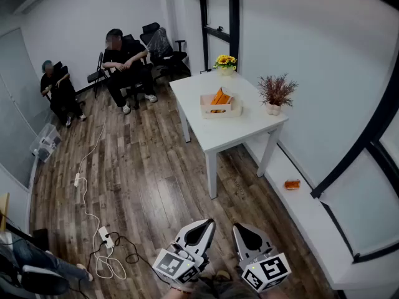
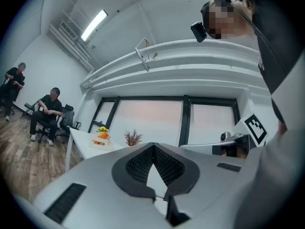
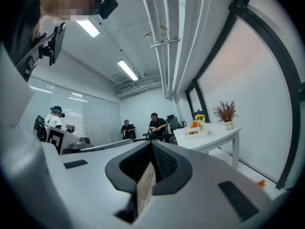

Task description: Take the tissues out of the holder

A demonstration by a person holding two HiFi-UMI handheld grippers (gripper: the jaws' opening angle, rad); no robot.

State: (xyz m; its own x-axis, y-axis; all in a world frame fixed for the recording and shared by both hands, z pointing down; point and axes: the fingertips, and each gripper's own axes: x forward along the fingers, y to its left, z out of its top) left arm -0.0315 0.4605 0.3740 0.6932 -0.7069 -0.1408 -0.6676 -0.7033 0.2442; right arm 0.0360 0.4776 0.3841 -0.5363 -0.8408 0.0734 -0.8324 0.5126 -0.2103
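Observation:
The holder (image 1: 219, 104), a pale open box with orange tissues standing in it, sits near the middle of the white table (image 1: 206, 129), far ahead of me. It also shows small in the left gripper view as the holder (image 2: 101, 140) and in the right gripper view as the holder (image 3: 195, 128). Both grippers hang low and close to my body, well short of the table. My left gripper (image 1: 207, 224) (image 2: 153, 146) is shut, with nothing in it. My right gripper (image 1: 240, 228) (image 3: 151, 145) is shut and also holds nothing.
A pot of yellow flowers (image 1: 225, 61) and a dried plant in a white pot (image 1: 275, 94) stand on the table. Cables and power strips (image 1: 93, 223) trail over the wood floor at the left. Two seated people (image 1: 128, 64) (image 1: 59, 89) are at the back. An orange object (image 1: 292, 184) lies on the low ledge.

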